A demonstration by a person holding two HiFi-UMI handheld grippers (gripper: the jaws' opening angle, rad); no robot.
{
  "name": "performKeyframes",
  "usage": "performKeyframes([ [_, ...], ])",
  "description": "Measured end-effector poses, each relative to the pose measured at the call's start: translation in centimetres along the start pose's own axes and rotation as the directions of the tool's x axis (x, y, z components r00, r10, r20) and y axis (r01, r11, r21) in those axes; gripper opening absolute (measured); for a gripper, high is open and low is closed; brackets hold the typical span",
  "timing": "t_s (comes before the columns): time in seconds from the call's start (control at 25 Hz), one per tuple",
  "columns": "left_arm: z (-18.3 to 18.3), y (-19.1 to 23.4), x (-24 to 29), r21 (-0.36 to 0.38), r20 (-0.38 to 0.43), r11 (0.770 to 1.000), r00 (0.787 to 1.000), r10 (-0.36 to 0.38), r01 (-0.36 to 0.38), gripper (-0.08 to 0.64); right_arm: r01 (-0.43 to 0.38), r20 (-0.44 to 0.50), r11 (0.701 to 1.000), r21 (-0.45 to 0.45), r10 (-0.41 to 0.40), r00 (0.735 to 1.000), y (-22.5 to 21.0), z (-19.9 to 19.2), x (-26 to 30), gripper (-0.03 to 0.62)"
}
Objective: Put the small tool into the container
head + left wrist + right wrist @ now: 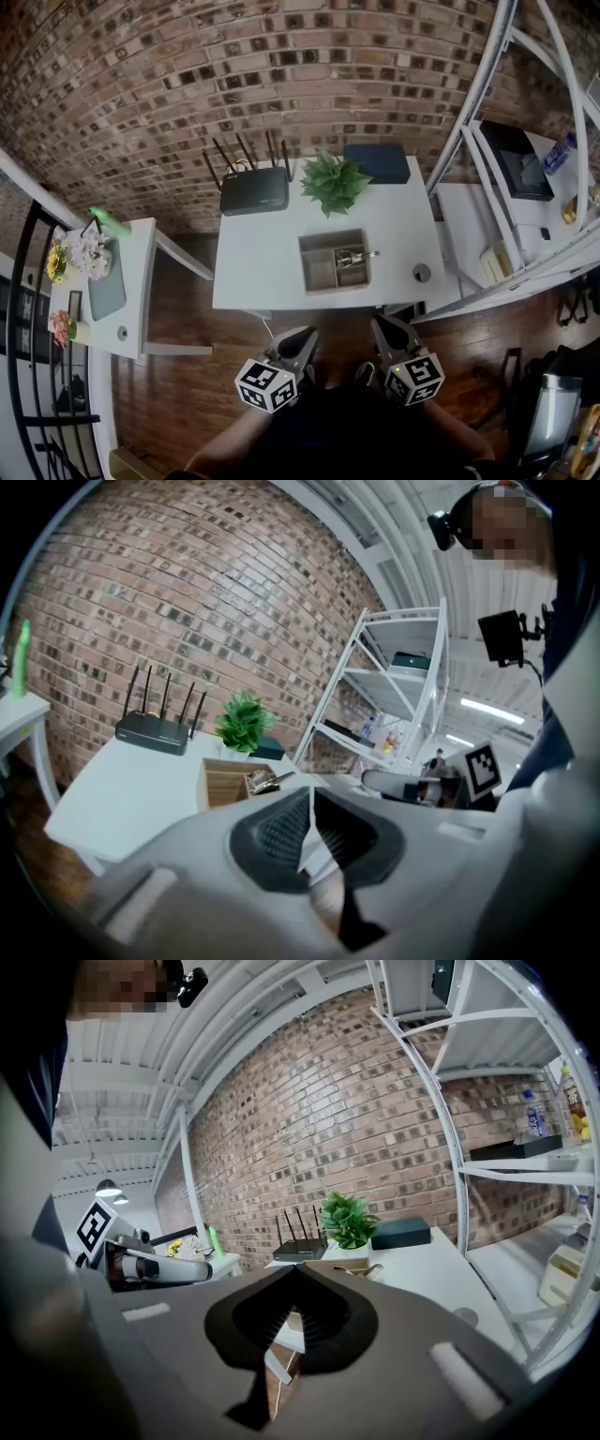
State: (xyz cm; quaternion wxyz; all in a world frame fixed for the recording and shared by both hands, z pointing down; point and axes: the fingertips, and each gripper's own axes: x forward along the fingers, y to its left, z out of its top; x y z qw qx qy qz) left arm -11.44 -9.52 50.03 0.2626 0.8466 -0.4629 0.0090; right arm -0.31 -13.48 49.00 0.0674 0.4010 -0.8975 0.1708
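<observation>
Small tool (352,255) in the container (319,275), left hand-held gripper (303,334) and right hand-held gripper (386,325) both clenched, empty.

In the head view, the small metal tool (352,256) in the container (319,272) is too small to identify. In the right gripper view, your right hand-held gripper (292,1272) hides most of that container. The round object (422,273) on the desk (258,272) is too small to name.
</observation>
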Motion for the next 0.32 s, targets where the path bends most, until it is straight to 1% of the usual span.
performKeyframes([
  [0.16, 0.01, 0.27, -0.13, 0.001, 0.004, 1.000, 1.000, 0.003, -0.003, 0.017, 0.001, -0.005, 1.000, 0.002, -0.001, 1.000, 0.04, -0.22, 0.06, 0.011],
  [0.32, -0.02, 0.56, -0.36, 0.001, 0.004, 1.000, 1.000, 0.004, -0.004, 0.017, 0.004, 0.010, 1.000, -0.006, -0.004, 1.000, 0.35, 0.16, 0.24, 0.011],
])
